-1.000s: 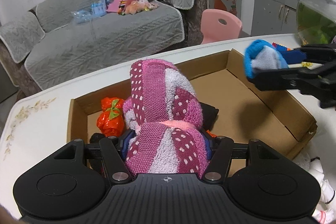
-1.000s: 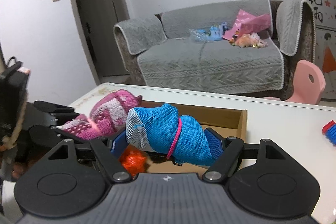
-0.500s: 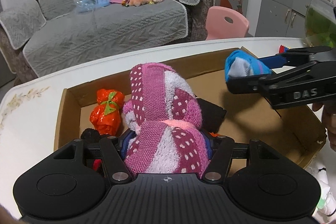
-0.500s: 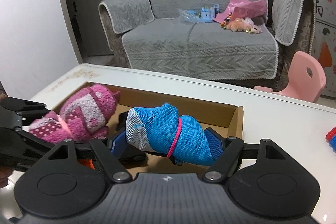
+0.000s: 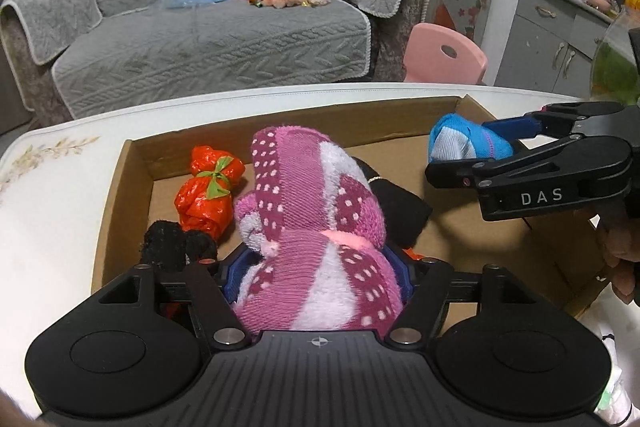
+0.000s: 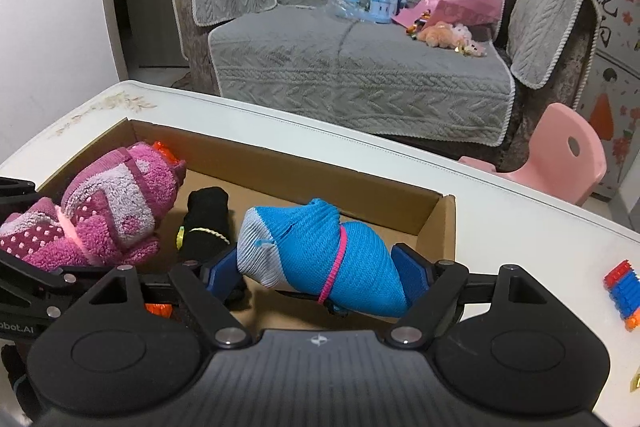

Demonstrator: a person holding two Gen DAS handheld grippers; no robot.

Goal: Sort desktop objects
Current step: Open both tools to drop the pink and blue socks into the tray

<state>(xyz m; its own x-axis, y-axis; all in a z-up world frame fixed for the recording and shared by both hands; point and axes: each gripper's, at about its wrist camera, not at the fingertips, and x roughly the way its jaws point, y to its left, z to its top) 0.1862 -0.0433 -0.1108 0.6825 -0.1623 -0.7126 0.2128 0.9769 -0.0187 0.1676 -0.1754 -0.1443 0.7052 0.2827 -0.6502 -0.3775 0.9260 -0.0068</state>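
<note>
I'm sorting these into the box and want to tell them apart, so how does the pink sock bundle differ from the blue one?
The pink sock bundle is fluffy terry with white dots and pale patches; the blue sock bundle is smooth ribbed knit with a grey toe. The pink one looks bulkier and sits in the left gripper; the blue one sits in the right gripper. Both are rolled, tied with a pink band, and sit over the cardboard box.

Pink white-dotted sock roll (image 5: 316, 227); blue-grey sock roll (image 6: 320, 251), pink band; brown box (image 5: 400, 115); orange wrapped bundle (image 5: 208, 191).
</note>
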